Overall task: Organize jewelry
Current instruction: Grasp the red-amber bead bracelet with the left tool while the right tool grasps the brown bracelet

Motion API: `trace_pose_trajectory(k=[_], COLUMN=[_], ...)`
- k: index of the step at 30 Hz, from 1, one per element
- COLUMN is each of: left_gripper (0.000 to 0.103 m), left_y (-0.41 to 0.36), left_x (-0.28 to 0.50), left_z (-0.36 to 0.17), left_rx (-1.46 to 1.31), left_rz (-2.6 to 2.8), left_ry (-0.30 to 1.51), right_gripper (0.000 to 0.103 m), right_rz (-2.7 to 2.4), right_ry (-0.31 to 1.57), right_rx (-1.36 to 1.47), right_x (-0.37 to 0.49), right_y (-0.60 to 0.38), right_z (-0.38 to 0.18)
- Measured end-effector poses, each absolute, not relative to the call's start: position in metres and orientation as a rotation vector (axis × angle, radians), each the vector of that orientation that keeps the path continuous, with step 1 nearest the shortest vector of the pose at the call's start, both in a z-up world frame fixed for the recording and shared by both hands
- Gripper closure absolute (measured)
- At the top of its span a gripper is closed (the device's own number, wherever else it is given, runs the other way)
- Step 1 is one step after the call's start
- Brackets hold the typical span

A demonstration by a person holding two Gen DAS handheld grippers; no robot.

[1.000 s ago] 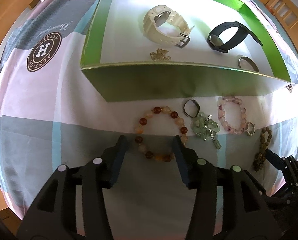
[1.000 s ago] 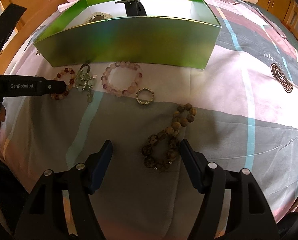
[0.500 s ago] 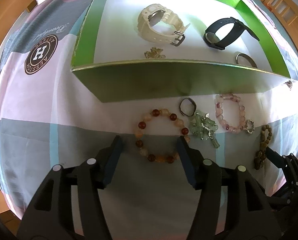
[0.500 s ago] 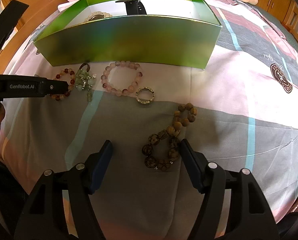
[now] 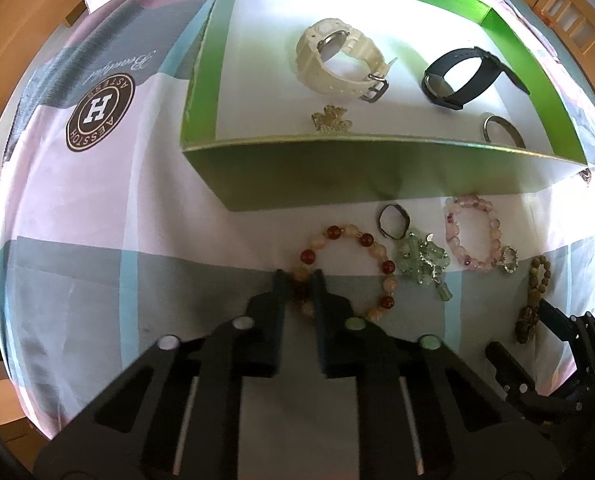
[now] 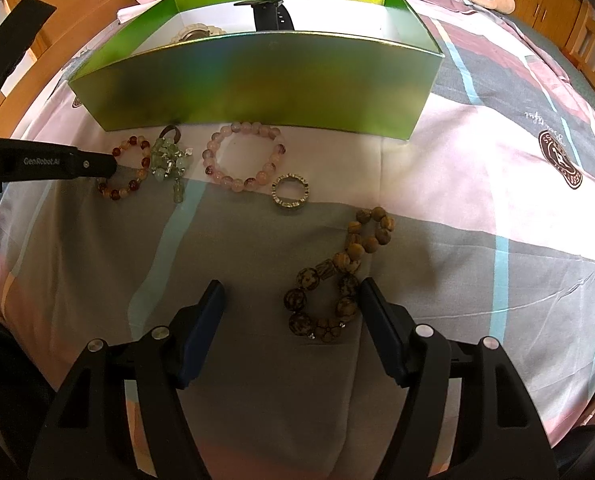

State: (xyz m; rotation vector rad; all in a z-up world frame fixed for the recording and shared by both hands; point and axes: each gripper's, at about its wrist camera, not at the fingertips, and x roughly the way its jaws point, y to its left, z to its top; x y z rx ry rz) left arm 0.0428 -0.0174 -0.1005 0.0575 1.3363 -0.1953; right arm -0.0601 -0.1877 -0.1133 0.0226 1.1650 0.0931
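My left gripper (image 5: 299,284) points down at the bedsheet, shut on the left side of a red and amber bead bracelet (image 5: 377,248), with beads pinched between its pads. My right gripper (image 6: 292,285) straddles a brown wooden bead bracelet (image 6: 337,276). Its jaws are closing: the right finger (image 6: 377,312) is almost at the beads, the left one stands well clear. A green box (image 5: 337,176) behind holds a white watch (image 5: 337,60), a black watch (image 5: 457,76), a gold brooch (image 5: 329,120) and a metal ring (image 5: 501,130).
Between the two bracelets, in front of the box, lie a dark ring (image 5: 393,222), a green stone piece (image 6: 169,164), a pink bead bracelet (image 6: 245,156) and a sparkly ring (image 6: 290,192). The patterned sheet (image 6: 497,160) spreads right; wooden furniture surrounds the bed.
The left jaws, open around the red and amber bracelet before, have shut on its left side. The right jaws have narrowed a little around the brown bracelet.
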Motion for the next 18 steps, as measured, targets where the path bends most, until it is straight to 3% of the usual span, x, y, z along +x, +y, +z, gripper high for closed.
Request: trace_pose_trajectory(k=[3, 9, 18], left_gripper=[0.095, 0.095, 0.095], left_y=[-0.004, 0.021, 0.024], left_x=[0.046, 0.046, 0.043], left_z=[-0.09, -0.07, -0.058], left_rx=[0.005, -0.11, -0.126], left_rz=[-0.214, -0.268, -0.29], left_ry=[1.324, 1.29, 1.267], right_gripper=[0.076, 0.092, 0.093], right_rz=[0.102, 0.109, 0.111], right_ry=[1.154, 1.113, 1.052], right_rx=[0.047, 0.069, 0.066], right_x=[-0.06, -0.061, -0.052], right_y=[-0.194, -0.203, -0.216], right_z=[-0.108, -0.093, -0.066])
